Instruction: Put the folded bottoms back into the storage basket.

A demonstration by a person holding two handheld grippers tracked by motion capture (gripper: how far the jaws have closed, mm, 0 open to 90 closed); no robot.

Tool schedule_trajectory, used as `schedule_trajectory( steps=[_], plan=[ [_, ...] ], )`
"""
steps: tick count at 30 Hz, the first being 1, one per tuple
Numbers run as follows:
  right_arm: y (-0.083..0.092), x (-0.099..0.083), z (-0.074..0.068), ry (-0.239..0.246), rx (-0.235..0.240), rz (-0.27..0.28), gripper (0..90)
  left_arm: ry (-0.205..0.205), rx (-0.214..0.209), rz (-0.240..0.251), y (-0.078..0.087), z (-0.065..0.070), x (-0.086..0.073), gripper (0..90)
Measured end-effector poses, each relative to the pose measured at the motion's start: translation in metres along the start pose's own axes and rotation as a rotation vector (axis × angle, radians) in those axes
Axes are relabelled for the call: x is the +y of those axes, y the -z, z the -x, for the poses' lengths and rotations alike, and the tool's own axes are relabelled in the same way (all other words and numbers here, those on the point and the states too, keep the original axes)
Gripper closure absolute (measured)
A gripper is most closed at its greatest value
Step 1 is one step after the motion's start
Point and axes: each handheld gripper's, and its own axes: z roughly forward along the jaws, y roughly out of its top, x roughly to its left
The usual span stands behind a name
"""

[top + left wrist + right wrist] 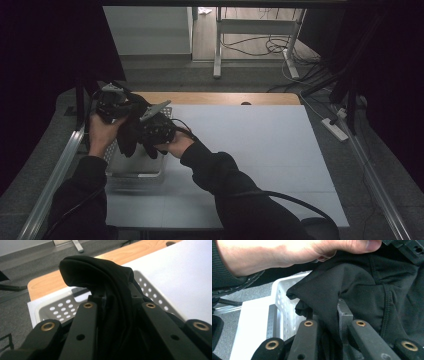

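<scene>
Both tongs, left (131, 106) and right (150, 131), were clamped on one black stretch-fabric garment (131, 136), held bunched just above the one white perforated plastic basket (136, 167) at the table's (260, 145) left edge. Step: loading it, I'd say. Next: lower into the basket, then release.

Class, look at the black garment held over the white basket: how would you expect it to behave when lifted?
Probably floppy: the black garment sags between the left tongs and right tongs and folds over itself. Likely light, since pinched cloth alone carries it. It may snag on the perforated white basket rim.
</scene>
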Motion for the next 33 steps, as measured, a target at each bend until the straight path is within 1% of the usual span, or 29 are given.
schedule_trajectory(
  steps=[5,6,7,8,9,10,11,12,13,17,21,23,26,28,29,31,33],
  plan=[
    [-0.008,-0.006,-0.002,0.001,-0.010,-0.008,81.0,0.009,0.015,-0.021,-0.009,-0.001,-0.008,74.8],
    [-0.010,-0.007,-0.003,0.001,-0.015,-0.007,80.3,0.012,0.027,-0.030,-0.011,-0.001,-0.009,73.4],
    [-0.011,-0.007,-0.003,0.003,-0.021,-0.004,78.1,0.013,0.053,-0.038,-0.013,-0.001,-0.010,69.9],
    [-0.012,-0.008,-0.003,-0.009,-0.024,0.001,74.1,0.010,0.080,-0.043,-0.014,-0.001,-0.011,64.7],
    [-0.012,-0.008,-0.003,-0.018,-0.026,0.008,68.9,0.008,0.091,-0.040,-0.014,-0.002,-0.012,57.7],
    [-0.011,-0.008,-0.003,-0.017,-0.036,0.012,66.0,0.010,0.101,-0.032,-0.013,-0.002,-0.012,53.9],
    [-0.010,-0.008,-0.002,-0.017,-0.047,0.020,63.2,0.015,0.101,-0.026,-0.012,-0.003,-0.012,50.5],
    [-0.008,-0.007,-0.001,-0.024,-0.053,0.025,60.1,0.027,0.098,-0.021,-0.011,-0.004,-0.012,46.7],
    [-0.005,-0.007,0.001,-0.033,-0.055,0.027,55.9,0.029,0.101,-0.019,-0.010,-0.005,-0.011,42.2],
    [0.002,-0.006,0.004,-0.033,-0.070,0.013,46.8,0.046,0.075,-0.024,-0.009,-0.006,-0.012,33.0],
    [0.007,-0.009,0.006,-0.024,-0.074,-0.009,41.3,0.059,0.041,-0.028,-0.010,-0.003,-0.016,26.1],
    [0.009,-0.011,0.006,-0.020,-0.075,-0.019,39.6,0.078,0.013,-0.040,-0.012,-0.003,-0.018,19.7],
    [0.013,-0.013,0.006,-0.025,-0.074,-0.029,35.2,0.085,-0.013,-0.039,-0.013,0.000,-0.021,16.5],
    [0.016,-0.015,0.006,-0.027,-0.075,-0.028,31.1,0.091,-0.037,-0.033,-0.011,0.002,-0.023,16.8],
    [0.018,-0.016,0.007,-0.028,-0.074,-0.029,27.9,0.093,-0.043,-0.029,-0.011,0.003,-0.024,17.8],
    [0.020,-0.017,0.007,-0.029,-0.070,-0.036,25.0,0.094,-0.056,-0.030,-0.010,0.005,-0.025,17.5],
    [0.022,-0.020,0.008,-0.033,-0.062,-0.044,22.1,0.098,-0.067,-0.031,-0.009,0.007,-0.027,15.2]
  ],
)
